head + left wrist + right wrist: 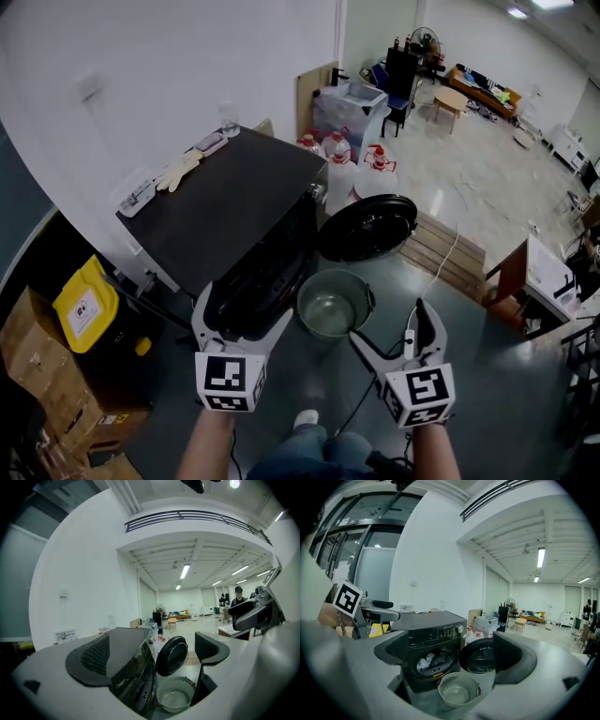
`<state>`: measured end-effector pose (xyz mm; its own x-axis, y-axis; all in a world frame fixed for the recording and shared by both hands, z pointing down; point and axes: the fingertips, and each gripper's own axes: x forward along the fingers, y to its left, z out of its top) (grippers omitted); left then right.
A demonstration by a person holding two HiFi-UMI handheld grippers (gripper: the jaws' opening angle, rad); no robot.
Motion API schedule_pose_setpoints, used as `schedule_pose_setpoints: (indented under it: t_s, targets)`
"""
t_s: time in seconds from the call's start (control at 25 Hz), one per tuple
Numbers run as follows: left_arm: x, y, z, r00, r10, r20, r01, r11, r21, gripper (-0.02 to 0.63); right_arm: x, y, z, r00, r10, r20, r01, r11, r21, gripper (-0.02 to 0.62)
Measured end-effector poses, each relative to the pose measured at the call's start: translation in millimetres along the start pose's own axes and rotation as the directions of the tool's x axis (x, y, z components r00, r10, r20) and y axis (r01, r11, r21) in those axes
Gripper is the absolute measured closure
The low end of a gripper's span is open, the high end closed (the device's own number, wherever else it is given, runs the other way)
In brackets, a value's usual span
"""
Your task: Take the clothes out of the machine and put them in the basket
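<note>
A black front-loading washing machine [234,206] stands with its round door [367,228] swung open to the right. In the right gripper view, clothes [431,660] lie inside the drum, light and dark pieces mixed. An empty grey-green basket [333,305] sits on the floor in front of the opening. My left gripper [244,314] hovers open over the machine's front edge, holding nothing. To the right of the basket, my right gripper [392,328] is open and also holds nothing. Both grippers are well back from the drum.
Pale gloves [178,171] and small items lie on the machine's top. A yellow container [86,305] and cardboard boxes [42,375] are at the left. Water jugs [352,159] stand behind the door, a wooden pallet [445,248] lies to the right, and a desk [539,272] is further right.
</note>
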<state>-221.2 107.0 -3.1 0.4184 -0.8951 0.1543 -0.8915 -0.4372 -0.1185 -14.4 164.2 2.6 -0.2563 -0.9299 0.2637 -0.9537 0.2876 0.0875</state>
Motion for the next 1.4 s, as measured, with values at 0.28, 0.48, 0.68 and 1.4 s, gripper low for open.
schedule_pose_setpoints:
  t_s: [0.28, 0.48, 0.68, 1.4]
  targets:
    - [10.3, 3.3, -8.0, 1.000, -0.008, -0.010, 0.008, 1.000, -0.029, 0.038, 9.3, -2.5, -3.7, 1.000, -0.012, -0.016, 0.012, 1.000, -0.015, 0.041]
    - [25.8, -0.7, -17.3, 0.999, -0.022, -0.029, 0.021, 0.999, -0.025, 0.039, 23.5, -6.8, -14.9, 0.999, -0.003, -0.034, 0.003, 1.000, -0.005, 0.041]
    - [49.7, -9.9, -31.4, 0.997, -0.035, -0.063, 0.033, 0.999, -0.039, 0.040, 42.1, -15.6, -29.7, 0.998, 0.025, -0.060, -0.025, 1.000, 0.000, 0.041]
    - [215.1, -77.1, -89.1, 0.970, -0.056, -0.236, 0.038, 0.996, -0.079, 0.040, 160.4, -129.7, -94.6, 0.980, 0.145, -0.138, -0.135, 0.988, 0.082, 0.041]
